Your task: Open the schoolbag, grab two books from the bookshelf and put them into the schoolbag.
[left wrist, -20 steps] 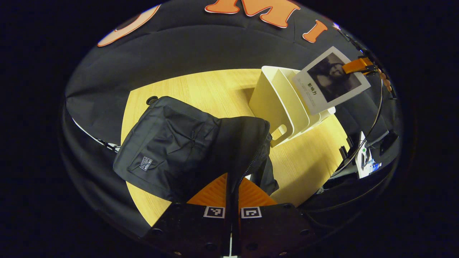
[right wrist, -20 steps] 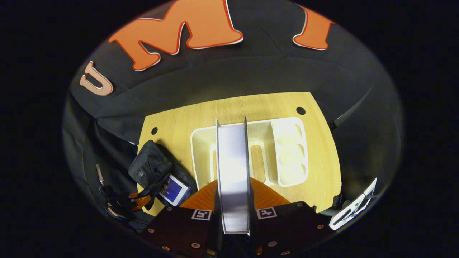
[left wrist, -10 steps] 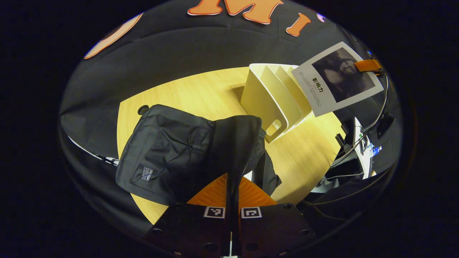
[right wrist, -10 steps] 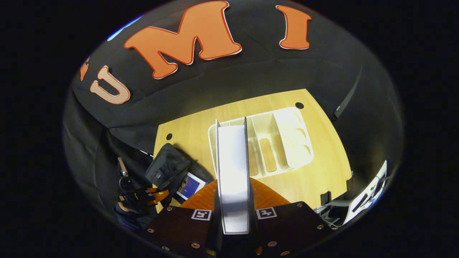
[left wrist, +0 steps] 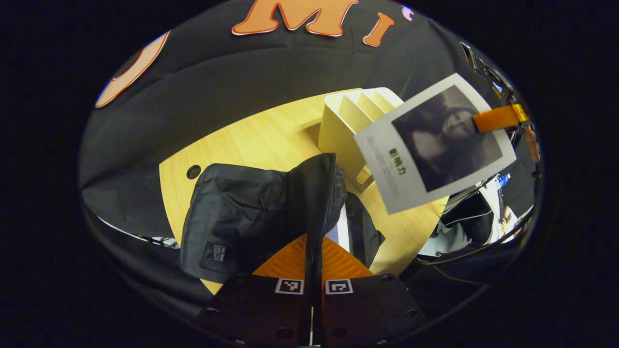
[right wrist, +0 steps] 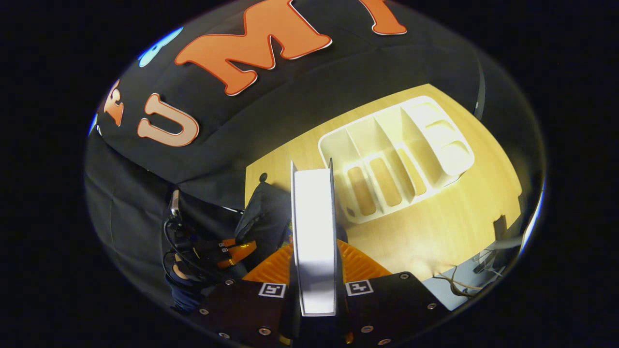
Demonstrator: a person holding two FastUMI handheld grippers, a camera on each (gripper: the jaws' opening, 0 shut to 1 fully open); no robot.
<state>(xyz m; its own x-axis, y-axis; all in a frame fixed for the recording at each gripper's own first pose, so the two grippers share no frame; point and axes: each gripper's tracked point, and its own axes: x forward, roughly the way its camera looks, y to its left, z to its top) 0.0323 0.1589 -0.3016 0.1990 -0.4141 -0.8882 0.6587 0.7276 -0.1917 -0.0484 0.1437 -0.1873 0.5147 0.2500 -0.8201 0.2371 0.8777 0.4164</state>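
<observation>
The black schoolbag (left wrist: 251, 217) lies on the wooden table (left wrist: 271, 140). My left gripper (left wrist: 314, 249) is shut on its zipper edge and holds the flap up. A book's corner (left wrist: 340, 231) shows inside the opening. The right gripper (left wrist: 498, 118) holds a second book (left wrist: 435, 145), white with a dark photo, in the air over the table, right of the bag. In the right gripper view this book (right wrist: 313, 232) stands edge-on between the fingers of my right gripper (right wrist: 313, 253), above the bag (right wrist: 268, 212). The white bookshelf (right wrist: 396, 159) has nothing in its slots.
The bookshelf (left wrist: 346, 118) stands behind the bag, close to its top. Cables and small devices (left wrist: 483, 208) hang past the table's right edge. A cable hole (left wrist: 193, 171) lies left of the bag. The left gripper (right wrist: 217, 249) sits beside the bag.
The right gripper has carried the book away from the bookshelf, leftward and closer to the bag. The left gripper still holds the flap, and its view has turned a little.
</observation>
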